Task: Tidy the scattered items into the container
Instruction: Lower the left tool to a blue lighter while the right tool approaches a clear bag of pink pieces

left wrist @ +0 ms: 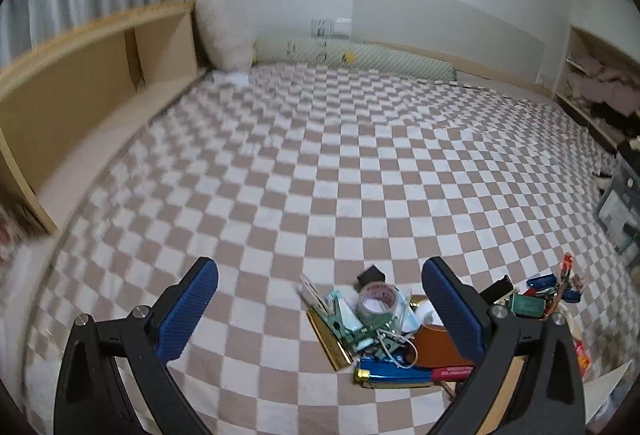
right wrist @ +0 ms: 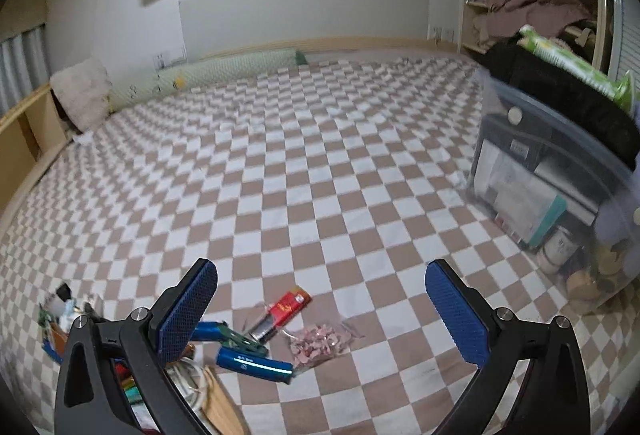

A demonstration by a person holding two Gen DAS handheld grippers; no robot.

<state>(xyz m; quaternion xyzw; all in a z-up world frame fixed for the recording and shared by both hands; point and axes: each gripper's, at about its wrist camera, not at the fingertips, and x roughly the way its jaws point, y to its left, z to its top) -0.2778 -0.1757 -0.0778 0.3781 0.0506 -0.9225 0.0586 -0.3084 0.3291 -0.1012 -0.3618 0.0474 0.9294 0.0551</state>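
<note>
While both hover empty, left gripper [left wrist: 320, 309] and right gripper [right wrist: 320, 309] gape.

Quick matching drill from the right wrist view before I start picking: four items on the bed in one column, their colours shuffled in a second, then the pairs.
Items:
1. pen-like stick
2. packet
3. bag of small pieces
4. storage bin

Colours:
A. pink
B. clear, dark-lidded
C. blue
D. red

Pairs: 1-C, 2-D, 3-A, 4-B
</note>
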